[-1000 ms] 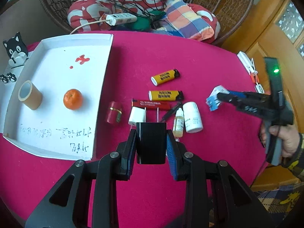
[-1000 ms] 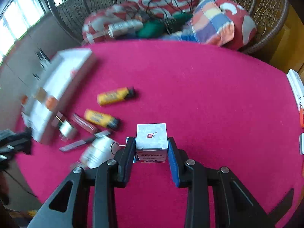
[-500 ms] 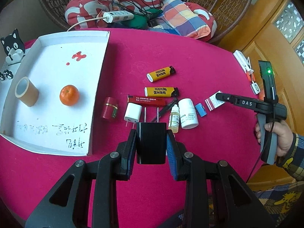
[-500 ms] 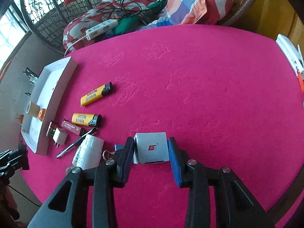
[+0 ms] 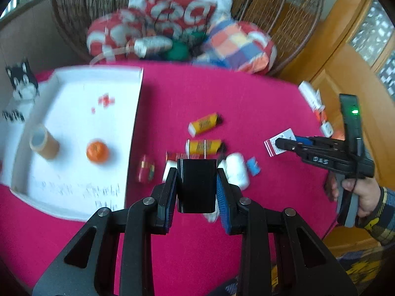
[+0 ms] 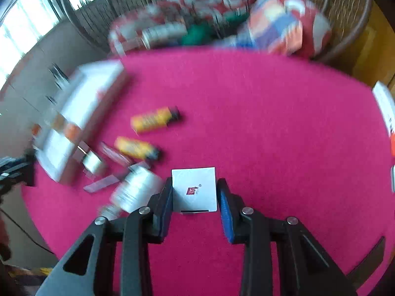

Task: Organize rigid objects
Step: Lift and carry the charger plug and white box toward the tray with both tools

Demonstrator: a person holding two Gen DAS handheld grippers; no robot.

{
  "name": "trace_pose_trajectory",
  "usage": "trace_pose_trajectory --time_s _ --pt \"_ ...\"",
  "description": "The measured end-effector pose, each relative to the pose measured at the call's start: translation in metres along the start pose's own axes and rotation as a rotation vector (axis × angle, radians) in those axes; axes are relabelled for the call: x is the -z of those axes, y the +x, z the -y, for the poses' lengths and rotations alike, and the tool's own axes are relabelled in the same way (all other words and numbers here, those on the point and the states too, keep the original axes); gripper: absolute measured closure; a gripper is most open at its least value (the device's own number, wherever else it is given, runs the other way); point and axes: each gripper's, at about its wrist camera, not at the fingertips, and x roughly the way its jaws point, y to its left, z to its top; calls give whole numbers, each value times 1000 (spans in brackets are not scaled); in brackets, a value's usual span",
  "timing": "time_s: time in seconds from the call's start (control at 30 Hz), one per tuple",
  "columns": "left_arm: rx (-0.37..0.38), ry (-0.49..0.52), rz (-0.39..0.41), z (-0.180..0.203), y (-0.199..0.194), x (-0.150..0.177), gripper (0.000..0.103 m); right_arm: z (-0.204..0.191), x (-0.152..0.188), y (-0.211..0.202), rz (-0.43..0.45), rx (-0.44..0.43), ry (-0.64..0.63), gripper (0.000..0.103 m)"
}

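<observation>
- the left gripper [image 5: 196, 185], at the lower middle of the left wrist view, is clenched on a black plug adapter [image 5: 196, 185] held between its blue-padded fingers [image 5: 222, 194].
- the adapter stands with its long axis running up the frame; its two metal prongs point toward the top of the frame, away from the camera.
- just beyond it, partly hidden behind the adapter, lie a white bottle [image 5: 237, 170], a small blue piece [image 5: 253, 165] and a small red cylinder [image 5: 146, 172], all blurred, on a magenta tablecloth [image 5: 187, 93].
- further up the frame lie two yellow lighters: one [image 5: 206, 146] lies across the frame, the other [image 5: 203, 124] is tilted, its dark end toward the upper right.
- a white tray [image 5: 74, 128] fills the left of the frame; inside it sit an orange fruit [image 5: 97, 151] and a roll of brown tape [image 5: 44, 143], well apart from the loose items.
- the right gripper [image 6: 195, 197], at the lower middle of its own wrist view, grasps a small white box [image 6: 194, 189] with a red logo on its upper face; the box looks roughly square, so no long axis can be told.
- in the left wrist view the same right gripper [image 5: 280, 144] appears at the right edge, pointing toward the left of the frame, the white box [image 5: 279, 143] at its tip above the cloth, with the person's hand [image 5: 363, 192] on its handle.
- cushions [image 5: 177, 24] in a wicker chair sit at the top of the frame, beyond the table.
</observation>
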Motion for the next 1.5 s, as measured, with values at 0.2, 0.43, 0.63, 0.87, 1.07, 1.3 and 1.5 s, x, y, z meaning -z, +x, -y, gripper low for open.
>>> trace_pose_trajectory --time_s 0.2,0.43,0.63,0.87,1.07,1.3,1.5 --pt "-32 71 153 19 -53 -39 74 -39 -43 -110 317 -88 -41 70" --pt "-96 87 337 27 -125 -88 74 -91 -60 -226 697 -95 -104 69" --pt "-160 79 431 16 -164 -100 74 -117 -63 -274 882 -117 -118 69" --pt "-192 44 436 -17 -174 -98 74 -138 -72 -261 866 -151 -132 69" --pt "-203 19 432 -42 -176 -95 74 -155 -81 -250 836 -175 -143 69" --pt "-207 -9 417 -68 -177 -91 74 -179 -90 -233 792 -198 -164 69" --pt "-213 -22 409 -87 -180 -88 74 -196 -97 -223 764 -214 -176 69"
